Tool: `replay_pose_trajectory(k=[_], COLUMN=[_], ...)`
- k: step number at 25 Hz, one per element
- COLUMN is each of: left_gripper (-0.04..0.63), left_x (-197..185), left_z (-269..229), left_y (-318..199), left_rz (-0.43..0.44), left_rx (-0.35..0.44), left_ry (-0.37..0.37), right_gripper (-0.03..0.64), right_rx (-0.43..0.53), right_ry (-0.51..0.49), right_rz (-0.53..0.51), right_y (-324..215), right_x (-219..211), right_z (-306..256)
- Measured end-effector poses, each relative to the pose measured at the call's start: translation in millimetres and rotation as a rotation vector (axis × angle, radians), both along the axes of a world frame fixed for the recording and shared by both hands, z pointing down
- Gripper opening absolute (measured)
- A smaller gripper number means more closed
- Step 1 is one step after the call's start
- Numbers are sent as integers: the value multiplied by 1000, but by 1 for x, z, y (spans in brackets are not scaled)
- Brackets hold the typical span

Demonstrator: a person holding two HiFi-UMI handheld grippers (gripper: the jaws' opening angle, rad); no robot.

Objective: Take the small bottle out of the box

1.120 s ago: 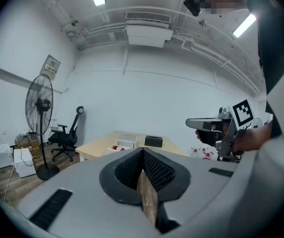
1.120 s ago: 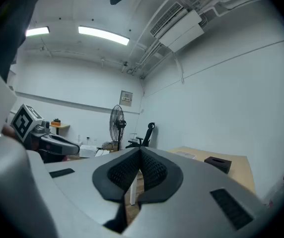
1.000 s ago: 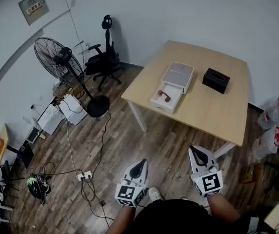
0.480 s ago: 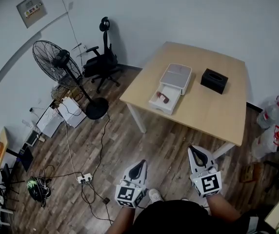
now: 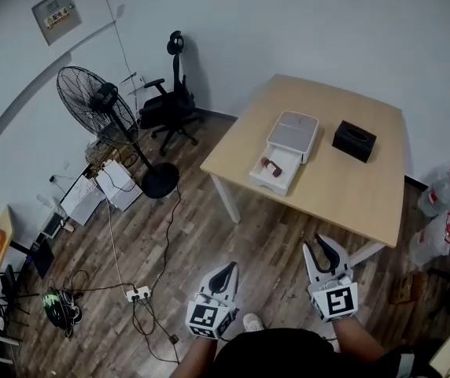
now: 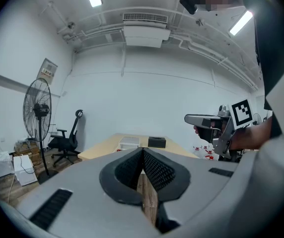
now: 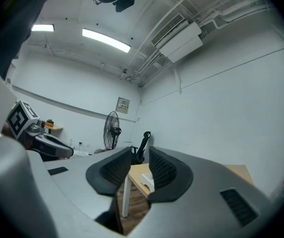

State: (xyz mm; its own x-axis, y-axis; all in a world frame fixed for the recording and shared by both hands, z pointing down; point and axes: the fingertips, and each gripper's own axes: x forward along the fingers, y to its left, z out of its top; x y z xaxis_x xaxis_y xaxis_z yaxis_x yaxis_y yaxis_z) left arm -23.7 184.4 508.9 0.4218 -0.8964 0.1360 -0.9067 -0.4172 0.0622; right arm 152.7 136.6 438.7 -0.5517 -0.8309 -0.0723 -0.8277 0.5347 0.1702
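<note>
On the wooden table [image 5: 367, 191] lies a white box [image 5: 293, 135] with its drawer pulled out toward me. A small reddish bottle [image 5: 270, 164] lies in the drawer. Both grippers hover low in front of me over the floor, well short of the table. My left gripper [image 5: 225, 271] is shut, its pads pressed together with nothing in them [image 6: 142, 152]. My right gripper [image 5: 325, 248] has just been opening; a narrow gap shows between its pads [image 7: 139, 158] and nothing is in it. In the right gripper view the box [image 7: 146, 181] shows past the jaws.
A black tissue box [image 5: 354, 140] stands on the table right of the white box. A standing fan [image 5: 103, 109] and an office chair [image 5: 170, 93] are at the left by the wall. Cables and a power strip [image 5: 137, 294] lie on the wooden floor.
The right gripper's fingertips have parted a little. The head view has shifted, so the table and box sit slightly lower and further right. The left gripper stays shut.
</note>
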Motion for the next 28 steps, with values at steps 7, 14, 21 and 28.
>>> replay_pose_trajectory(k=[7, 14, 21, 28], left_gripper=[11, 11, 11, 11], left_x=[-33, -66, -81, -91], left_z=[2, 2, 7, 20], left_y=[-23, -44, -60, -106], left_rz=[19, 39, 49, 42], left_rx=[-1, 4, -3, -27], left_ry=[-15, -8, 0, -10], right_gripper=[318, 426, 428, 428], right_rx=[-5, -11, -53, -78], right_ry=[-26, -32, -6, 16], right_rz=[42, 88, 98, 79], right_y=[-29, -55, -76, -120], right_x=[-24, -49, -60, -70], right_z=[4, 8, 19, 29])
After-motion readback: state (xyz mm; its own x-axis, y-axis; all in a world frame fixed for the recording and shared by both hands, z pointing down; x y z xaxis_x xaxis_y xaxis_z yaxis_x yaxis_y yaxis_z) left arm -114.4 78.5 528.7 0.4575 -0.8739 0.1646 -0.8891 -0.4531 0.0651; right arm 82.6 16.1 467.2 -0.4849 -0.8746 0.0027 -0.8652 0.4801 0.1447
